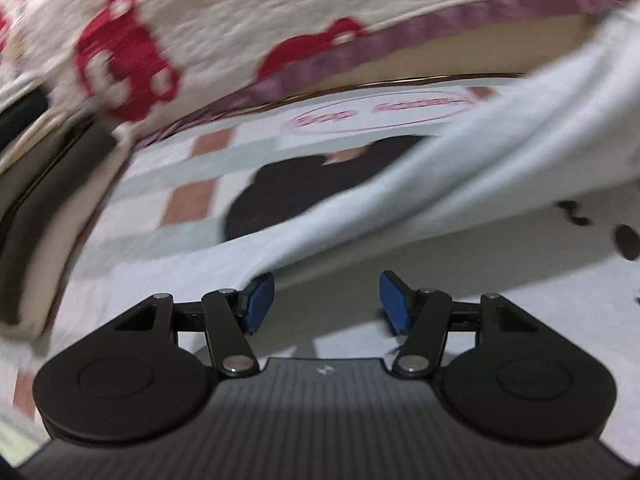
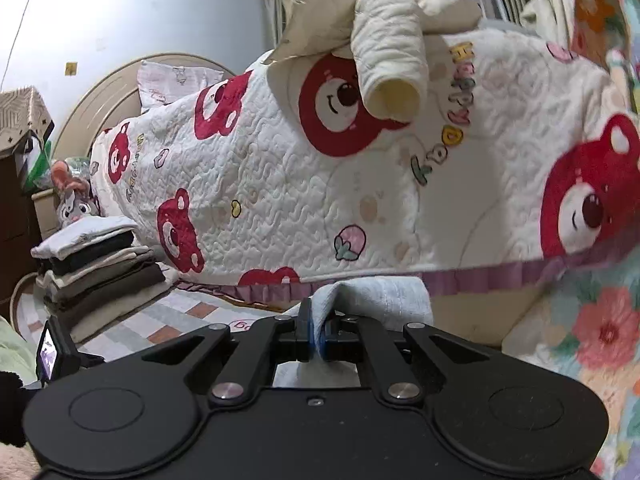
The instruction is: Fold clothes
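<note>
In the left wrist view a pale blue-white garment (image 1: 460, 168) hangs in a slanted fold across the picture, blurred by motion. Its lower edge ends just above the left pad of my left gripper (image 1: 327, 301), which stands open with nothing between its blue pads. More of the pale cloth, with black print (image 1: 626, 242) at the right, lies below the fingers. A black garment (image 1: 308, 188) lies flat on the checked mat (image 1: 188, 204) behind the fold. My right gripper (image 2: 318, 338) is shut on a bunched edge of the pale garment (image 2: 376, 294).
A white quilt with red bears (image 2: 320, 184) hangs over the bed and fills the background. A stack of folded clothes (image 2: 100, 272) sits on the mat at the left, a plush toy (image 2: 72, 206) behind it. A floral cloth (image 2: 600, 328) lies to the right.
</note>
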A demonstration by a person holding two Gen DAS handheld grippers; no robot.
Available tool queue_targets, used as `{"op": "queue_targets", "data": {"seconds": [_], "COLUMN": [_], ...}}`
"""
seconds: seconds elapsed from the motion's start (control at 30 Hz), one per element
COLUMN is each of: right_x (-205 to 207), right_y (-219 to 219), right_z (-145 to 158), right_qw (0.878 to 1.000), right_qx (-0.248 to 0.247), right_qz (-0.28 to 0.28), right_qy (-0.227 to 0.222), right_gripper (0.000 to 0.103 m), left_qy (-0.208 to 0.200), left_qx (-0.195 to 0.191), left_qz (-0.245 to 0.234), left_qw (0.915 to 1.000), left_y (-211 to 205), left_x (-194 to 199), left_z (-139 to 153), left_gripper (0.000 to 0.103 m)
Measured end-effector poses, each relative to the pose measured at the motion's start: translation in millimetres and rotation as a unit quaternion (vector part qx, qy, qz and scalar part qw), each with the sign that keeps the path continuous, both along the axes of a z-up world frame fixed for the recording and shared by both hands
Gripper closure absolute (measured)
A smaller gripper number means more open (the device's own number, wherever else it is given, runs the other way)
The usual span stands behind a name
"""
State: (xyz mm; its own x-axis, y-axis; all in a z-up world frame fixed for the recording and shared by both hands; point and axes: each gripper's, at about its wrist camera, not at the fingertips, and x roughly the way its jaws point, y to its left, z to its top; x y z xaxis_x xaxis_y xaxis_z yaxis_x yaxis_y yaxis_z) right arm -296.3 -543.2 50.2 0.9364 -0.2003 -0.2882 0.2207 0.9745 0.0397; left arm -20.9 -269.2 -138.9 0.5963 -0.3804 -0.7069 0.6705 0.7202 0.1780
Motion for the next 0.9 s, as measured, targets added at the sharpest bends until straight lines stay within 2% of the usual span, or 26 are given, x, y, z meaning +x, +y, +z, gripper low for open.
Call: {"op": "queue_targets", "data": {"seconds": [0.27, 0.33, 0.53, 0.6, 0.77, 0.87, 0.9], "right_x": [-1, -1, 9, 13, 22, 25, 26], "right_y": [1, 1, -1, -1, -2, -5, -6], "right_z": [-3, -4, -7, -8, -10, -13, -14], "right_qw": [1.000, 1.000, 1.000, 1.000, 0.999, 0.999, 0.999], "right_qx": [0.001, 0.002, 0.010, 0.013, 0.020, 0.024, 0.025], "right_qz": [-0.004, -0.005, -0.011, -0.013, -0.018, -0.014, -0.009], "right_qy": [0.011, 0.014, 0.020, 0.023, 0.028, 0.032, 0.034], "right_gripper": [0.099, 0.099, 0.099, 0.099, 0.099, 0.099, 0.099], "left_qy": [-0.010, -0.015, -0.037, -0.047, -0.057, -0.040, -0.035], "left_qx": [0.055, 0.040, -0.007, 0.007, 0.039, 0.052, 0.056], "left_qz": [0.067, 0.084, 0.048, 0.032, 0.035, 0.011, 0.003], "left_qw": [0.9962, 0.9955, 0.9981, 0.9983, 0.9970, 0.9978, 0.9978], "left_y": [16, 26, 56, 58, 47, 42, 40], "left_x": [28, 29, 18, 14, 23, 24, 24], "left_z": [-23, -17, -3, -8, -18, -27, -30], "left_gripper": [0.045, 0.045, 0.041, 0.041, 0.041, 0.040, 0.035]}}
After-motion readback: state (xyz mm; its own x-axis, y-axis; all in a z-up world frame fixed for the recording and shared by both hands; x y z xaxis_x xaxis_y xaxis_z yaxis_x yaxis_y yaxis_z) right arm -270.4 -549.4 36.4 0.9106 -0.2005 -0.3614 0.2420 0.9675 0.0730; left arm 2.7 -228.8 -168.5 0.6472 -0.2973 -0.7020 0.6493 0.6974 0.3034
